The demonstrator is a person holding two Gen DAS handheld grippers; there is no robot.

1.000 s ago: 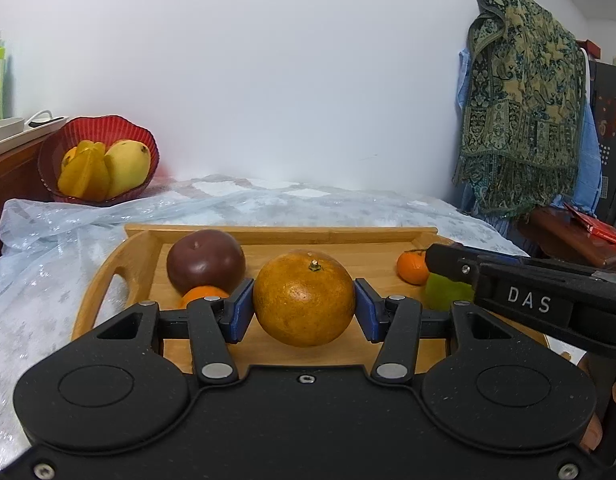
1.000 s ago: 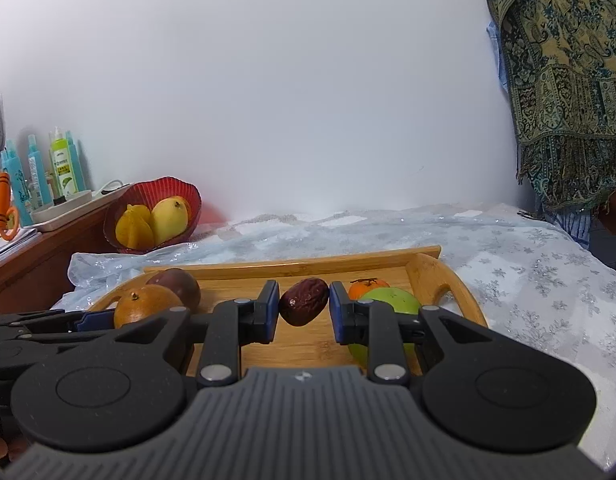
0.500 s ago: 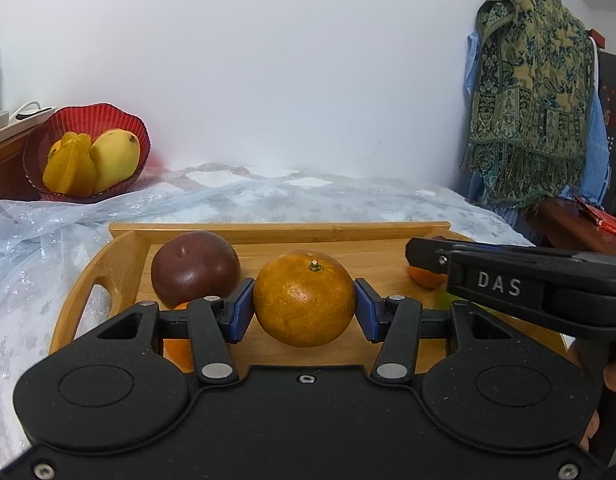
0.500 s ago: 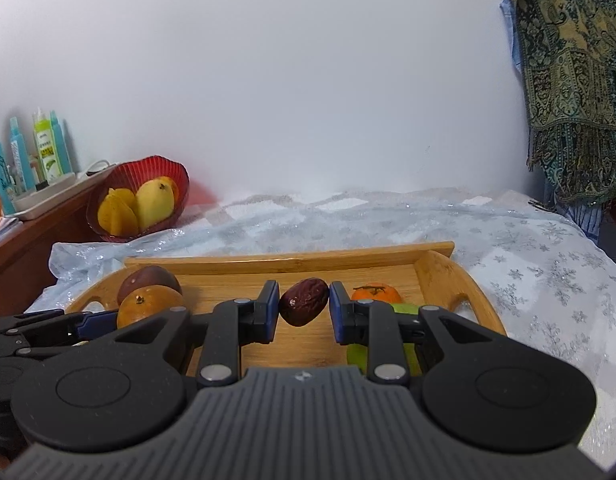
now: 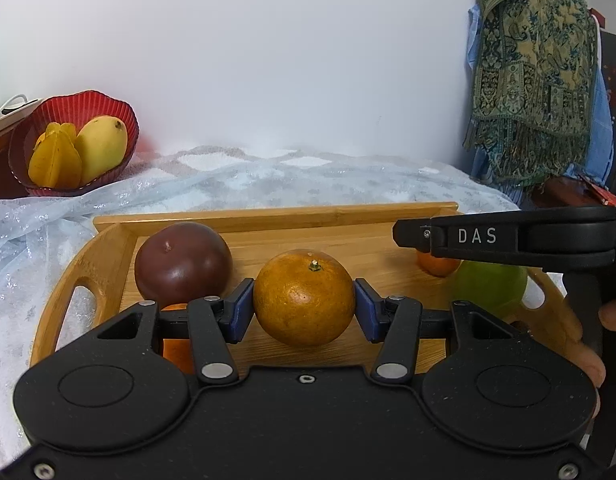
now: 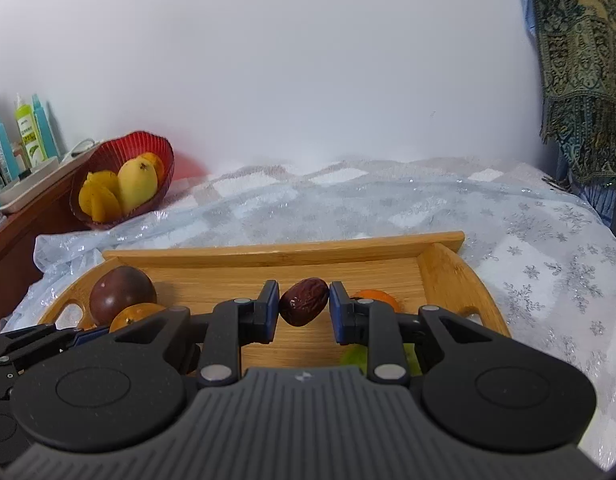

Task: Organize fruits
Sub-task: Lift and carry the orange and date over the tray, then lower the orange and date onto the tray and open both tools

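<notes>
Gripping an orange (image 5: 304, 297) between its blue pads, the left gripper (image 5: 304, 306) stands partly spread, both pads pressed to the fruit's flanks, stem end up. The right gripper (image 6: 304, 307) stands narrow, its pads clamped on a wrinkled dark red date (image 6: 303, 306). Both held fruits sit over the floor of a wooden tray (image 5: 276, 215) with raised rims and cut-out handles at either end. On the tray, behind and to the left of the orange, a dark purple passion fruit (image 5: 182, 264) rests near the left handle; a small orange fruit (image 5: 176, 350) shows partly beneath the left gripper's left finger. Toward the tray's right end lie a green fruit (image 5: 489, 286) and a small tangerine (image 5: 435, 266), both partly covered in the left wrist view by the right gripper's body, marked DAS, which crosses in from the right edge. Fingers of the person's hand (image 5: 595, 344) show at that same edge. The tray lies on a pale blue snowflake-patterned cloth (image 6: 527, 248), with bare cloth between the tray's far rim and the white wall (image 6: 308, 60). At far left a red ribbed bowl (image 6: 120, 152) sits beside a wooden ledge, well apart from the tray, containing a mango (image 6: 138, 184) and a starfruit (image 6: 98, 198). Bottles (image 6: 26, 132) stand on the ledge. A patterned green shawl (image 5: 535, 64) hangs at right.
</notes>
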